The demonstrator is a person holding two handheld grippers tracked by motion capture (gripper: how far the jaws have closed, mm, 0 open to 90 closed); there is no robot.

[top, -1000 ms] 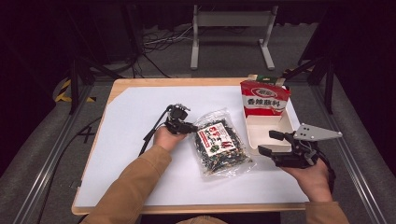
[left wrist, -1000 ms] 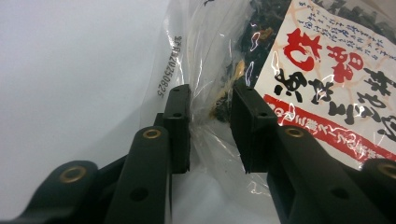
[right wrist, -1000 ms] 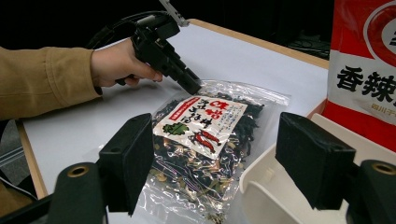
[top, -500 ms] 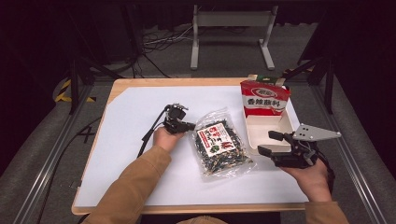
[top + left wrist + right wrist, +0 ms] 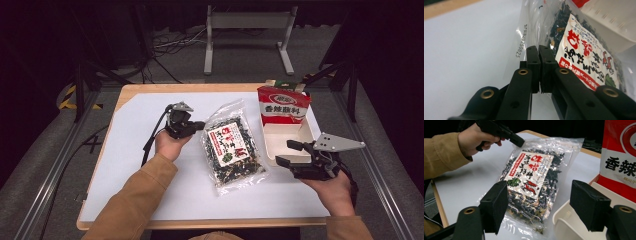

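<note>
One seaweed bag (image 5: 232,148) lies on the worktop (image 5: 145,120): left tongs (image 5: 539,53) have just pinched its edge; right tongs (image 5: 541,205) gape empty beside one tray (image 5: 285,137).

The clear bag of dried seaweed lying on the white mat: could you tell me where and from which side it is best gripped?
Grip the seaweed bag by its flat, empty sealed edge at the upper left corner, coming in low from the left. The film there is thin enough for the jaws to pinch, whereas the middle is bulky. The left gripper is shut on that very edge.
</note>
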